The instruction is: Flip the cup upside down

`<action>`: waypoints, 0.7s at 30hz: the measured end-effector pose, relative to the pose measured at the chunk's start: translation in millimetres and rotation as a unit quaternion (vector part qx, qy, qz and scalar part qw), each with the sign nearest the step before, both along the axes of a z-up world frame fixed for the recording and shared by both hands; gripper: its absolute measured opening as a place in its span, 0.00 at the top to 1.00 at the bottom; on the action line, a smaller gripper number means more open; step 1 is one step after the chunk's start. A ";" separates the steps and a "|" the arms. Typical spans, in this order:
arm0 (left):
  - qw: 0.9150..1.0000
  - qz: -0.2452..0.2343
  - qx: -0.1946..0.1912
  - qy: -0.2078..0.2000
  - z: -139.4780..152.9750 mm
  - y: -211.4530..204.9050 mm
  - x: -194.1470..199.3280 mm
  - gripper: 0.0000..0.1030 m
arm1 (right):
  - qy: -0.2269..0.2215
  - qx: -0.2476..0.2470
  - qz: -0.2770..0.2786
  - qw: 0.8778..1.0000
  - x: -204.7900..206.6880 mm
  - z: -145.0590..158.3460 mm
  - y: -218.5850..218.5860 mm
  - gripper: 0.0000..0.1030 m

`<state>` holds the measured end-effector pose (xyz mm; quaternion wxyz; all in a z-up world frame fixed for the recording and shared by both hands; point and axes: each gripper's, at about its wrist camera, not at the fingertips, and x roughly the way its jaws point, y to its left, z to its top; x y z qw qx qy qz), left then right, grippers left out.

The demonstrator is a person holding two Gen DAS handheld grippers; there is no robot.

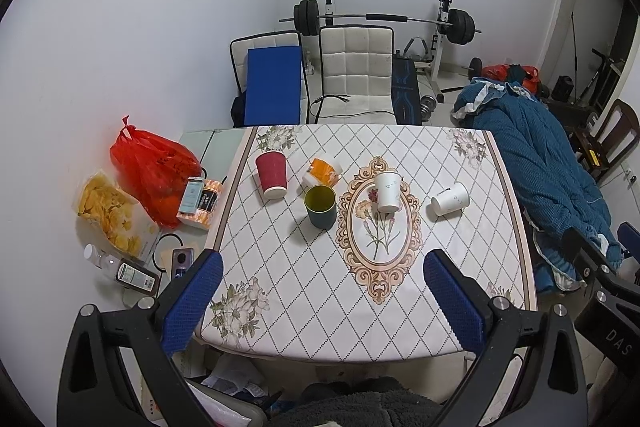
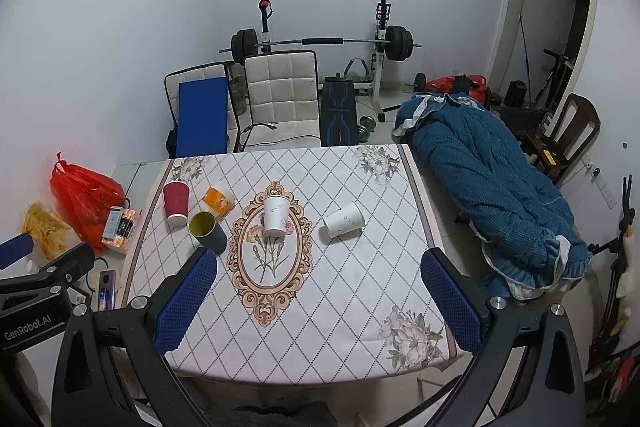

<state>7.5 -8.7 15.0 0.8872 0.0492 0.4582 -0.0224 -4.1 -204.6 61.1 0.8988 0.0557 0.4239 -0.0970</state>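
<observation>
Your left gripper (image 1: 322, 277) is hovering over the near edge of the table (image 1: 400, 327) with its blue-padded fingers (image 1: 192, 301) spread wide and holding nothing, and your right gripper (image 2: 318, 275) is doing the same, jaws wide and empty, above the near edge. Further in, five cups are sitting on the patterned cloth. A green cup (image 1: 320, 206) is standing mouth up left of the middle medallion. Behind it, toward the far left corner, a red cup (image 1: 272, 175) is resting upside down on its rim, and an orange cup (image 1: 322, 173) is lying on its side between the two. A white cup (image 1: 388, 191) is standing inverted on the top of the medallion, and another white cup (image 1: 450, 199) is lying on its side toward the right edge, mouth facing the near left. Beyond the left edge, a red bag (image 1: 152, 171) is sitting on a lower surface.
</observation>
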 end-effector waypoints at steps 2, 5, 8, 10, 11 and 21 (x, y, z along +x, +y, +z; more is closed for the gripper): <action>1.000 -0.001 -0.001 0.000 0.8 -0.7 0.9 0.00 | 0.000 0.000 0.000 1.000 0.7 0.0 0.1 0.00; 1.000 0.000 -0.001 0.000 0.6 -0.5 0.4 0.00 | 0.001 0.000 0.000 1.000 0.4 -0.1 -0.1 0.00; 1.000 0.000 0.000 0.000 0.5 -1.0 0.2 0.00 | 0.001 0.001 0.002 1.000 2.2 1.3 0.5 0.00; 1.000 0.000 -0.001 0.000 0.4 -1.1 -0.1 0.00 | 0.001 0.001 0.002 1.000 4.0 1.9 1.1 0.00; 1.000 0.000 -0.001 0.000 0.4 -1.8 0.3 0.00 | 0.001 0.001 0.002 1.000 5.6 2.6 1.4 0.00; 1.000 -0.010 -0.004 0.012 -4.7 -5.5 13.2 0.00 | 0.011 0.005 0.000 1.000 11.9 -0.6 5.7 0.00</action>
